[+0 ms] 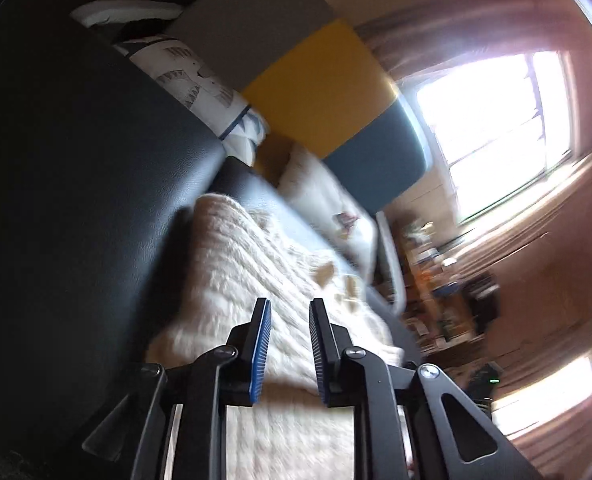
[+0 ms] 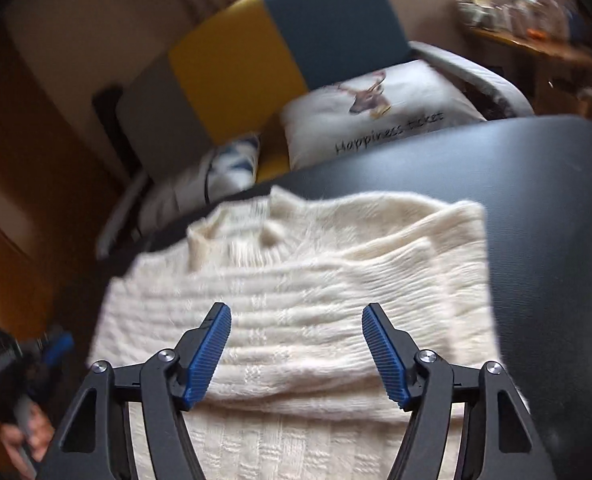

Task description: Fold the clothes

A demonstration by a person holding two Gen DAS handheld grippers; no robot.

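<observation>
A cream cable-knit sweater (image 1: 248,264) lies folded on a black leather-like surface (image 1: 76,160). In the right wrist view the sweater (image 2: 315,264) has its collar at the far end and a folded layer across the middle. My left gripper (image 1: 290,304) hovers just over the sweater's near part, its blue pads a narrow gap apart with nothing between them. My right gripper (image 2: 296,308) stands wide open above the sweater's near half, holding nothing. The left gripper (image 2: 28,360) also shows at the lower left of the right wrist view, held by a hand off the surface's edge.
Behind the black surface (image 2: 535,184) stands a seat with grey, yellow and teal back panels (image 2: 236,52). On it are a white deer-print cushion (image 2: 375,112) and a blue-patterned cushion (image 2: 232,164). A bright window (image 1: 491,128) and a cluttered shelf (image 1: 435,280) are to the right.
</observation>
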